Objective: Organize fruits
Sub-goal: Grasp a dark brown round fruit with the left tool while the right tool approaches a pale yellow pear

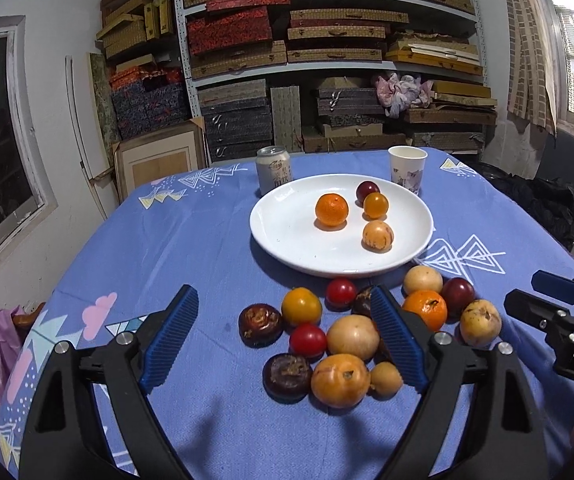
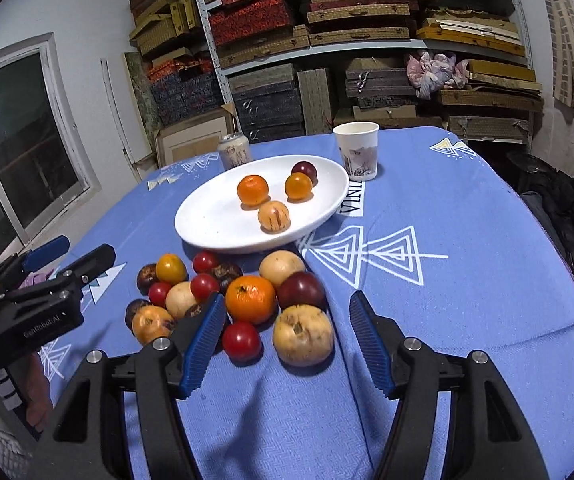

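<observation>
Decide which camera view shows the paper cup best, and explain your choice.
The right wrist view: the paper cup stands whole beside the white plate, its printed picture clear. In the left wrist view the same cup sits farther back and smaller, with the plate's rim covering its base.

A table [image 1: 135, 248] covered with a blue patterned cloth [image 2: 467, 280] carries everything. At the far side stand a drink can [image 1: 273, 174] on the left and a paper cup [image 1: 407, 168] on the right. Just in front of them sits a white plate [image 1: 287, 232]. Near the front edge of the plate, a cluster of loose fruits [image 1: 351, 336] lies directly on the cloth, many touching each other.
</observation>
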Motion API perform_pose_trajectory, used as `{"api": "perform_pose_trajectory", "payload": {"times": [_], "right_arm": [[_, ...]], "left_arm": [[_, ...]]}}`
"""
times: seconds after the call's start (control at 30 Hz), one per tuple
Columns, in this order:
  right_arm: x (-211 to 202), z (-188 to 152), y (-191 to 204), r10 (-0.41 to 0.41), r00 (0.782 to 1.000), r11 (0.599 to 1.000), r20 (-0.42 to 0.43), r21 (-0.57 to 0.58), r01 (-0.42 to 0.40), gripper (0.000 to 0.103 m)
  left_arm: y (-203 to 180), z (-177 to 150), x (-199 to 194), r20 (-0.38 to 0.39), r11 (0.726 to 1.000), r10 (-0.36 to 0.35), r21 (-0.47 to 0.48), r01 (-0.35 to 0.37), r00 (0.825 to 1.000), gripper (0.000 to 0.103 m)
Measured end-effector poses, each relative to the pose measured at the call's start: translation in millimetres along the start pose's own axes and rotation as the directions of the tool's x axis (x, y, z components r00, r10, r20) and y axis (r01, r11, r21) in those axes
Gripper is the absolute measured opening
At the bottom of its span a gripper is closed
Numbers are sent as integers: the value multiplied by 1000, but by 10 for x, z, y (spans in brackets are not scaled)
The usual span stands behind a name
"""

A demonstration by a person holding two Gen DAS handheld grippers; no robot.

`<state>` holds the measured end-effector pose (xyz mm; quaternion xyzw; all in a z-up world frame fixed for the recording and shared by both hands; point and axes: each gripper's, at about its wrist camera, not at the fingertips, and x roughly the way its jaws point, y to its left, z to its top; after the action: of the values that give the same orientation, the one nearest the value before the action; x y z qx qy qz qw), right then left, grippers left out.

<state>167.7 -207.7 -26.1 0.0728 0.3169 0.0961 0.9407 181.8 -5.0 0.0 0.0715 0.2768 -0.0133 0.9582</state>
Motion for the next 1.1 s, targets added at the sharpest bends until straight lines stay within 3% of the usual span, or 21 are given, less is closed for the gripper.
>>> {"api": "perform_pose_trajectory", "payload": {"times": [0.17,0.27,0.37,0.47,0.63,0.73,0.83,0.97,1.1], "right_arm": [[53,-72,18,-21,999,1000,-25,-22,20,65],[87,-101,23,-30,999,999,-40,-29,28,66],[110,-122,21,-34,998,999,-55,-26,32,69],[108,-131,21,-38,998,999,-56,-24,37,74],[118,-147,35,-43,997,999,-65,-29,41,77],[127,-149,21,-48,996,999,-71,-22,47,81],[130,-144,-14,-48,996,999,-74,1,48,82],[130,-144,-63,-46,996,999,-79,22,48,83],[119,-134,-97,-36,996,998,-80,40,39,83]], "left_arm": [[165,-116,89,-41,1000,3,-7,-3,999,92],[421,-194,293,-125,998,-14,-62,6,992,92],[697,-246,488,-215,984,-79,-175,41,973,92],[809,-273,560,-243,961,-159,-262,93,957,92],[523,-311,558,-255,985,-134,-141,101,958,92],[427,-345,616,-288,985,-146,-127,113,947,92],[459,-354,636,-287,983,-148,-147,109,946,93],[366,-427,696,-310,998,-54,-35,45,949,94],[303,-450,709,-297,999,-43,13,49,954,94]]}}
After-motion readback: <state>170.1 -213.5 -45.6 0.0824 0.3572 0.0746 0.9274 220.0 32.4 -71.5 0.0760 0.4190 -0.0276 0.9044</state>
